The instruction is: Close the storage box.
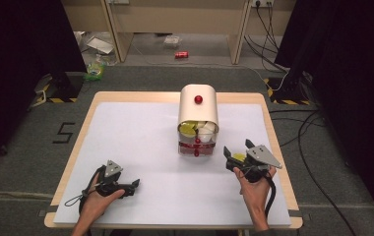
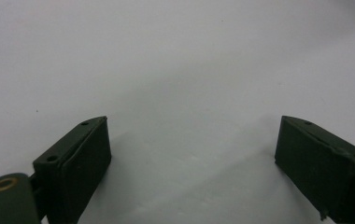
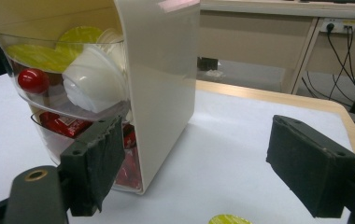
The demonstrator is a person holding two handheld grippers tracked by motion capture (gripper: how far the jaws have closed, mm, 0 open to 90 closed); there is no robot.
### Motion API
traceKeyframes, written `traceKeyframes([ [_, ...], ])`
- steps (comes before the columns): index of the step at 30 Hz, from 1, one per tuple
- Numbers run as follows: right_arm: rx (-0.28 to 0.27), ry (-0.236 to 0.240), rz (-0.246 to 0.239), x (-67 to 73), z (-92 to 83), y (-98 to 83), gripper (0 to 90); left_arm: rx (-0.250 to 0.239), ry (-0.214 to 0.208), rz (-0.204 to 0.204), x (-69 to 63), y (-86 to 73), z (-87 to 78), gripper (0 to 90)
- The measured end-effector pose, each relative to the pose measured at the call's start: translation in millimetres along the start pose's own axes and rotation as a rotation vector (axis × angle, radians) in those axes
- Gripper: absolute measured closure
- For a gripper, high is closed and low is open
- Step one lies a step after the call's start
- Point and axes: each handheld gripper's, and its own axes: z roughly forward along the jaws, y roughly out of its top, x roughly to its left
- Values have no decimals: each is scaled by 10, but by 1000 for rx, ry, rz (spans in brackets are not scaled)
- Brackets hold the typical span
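A cream drawer box (image 1: 198, 110) with a red knob (image 1: 198, 100) on top stands at the middle back of the white mat; in the right gripper view the box (image 3: 161, 70) is at the left. Its clear upper drawer (image 3: 73, 70) holds yellow-lidded and white cups, and the lower drawer (image 3: 63, 123) holds red packets. My right gripper (image 1: 237, 147) is just right of the box, jaws wide apart. A yellow-lidded cup (image 3: 229, 219) lies on the mat low between them, and the pads do not touch it. My left gripper (image 1: 137, 183) rests near the front left, open and with nothing between its jaws (image 2: 194, 122).
The white mat (image 1: 150, 147) covers a wooden table whose edge (image 1: 273, 137) runs close to my right gripper. Beyond the table are a desk, a red can (image 1: 181, 55) on the floor, and cables (image 1: 303, 132) at the right.
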Motion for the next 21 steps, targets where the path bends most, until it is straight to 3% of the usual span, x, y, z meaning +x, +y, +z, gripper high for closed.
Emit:
traceKeyframes([
  [21, 12, -26, 16, -112, -277, -129, 188, -1, 0, 1, -1, -1, -1, 98],
])
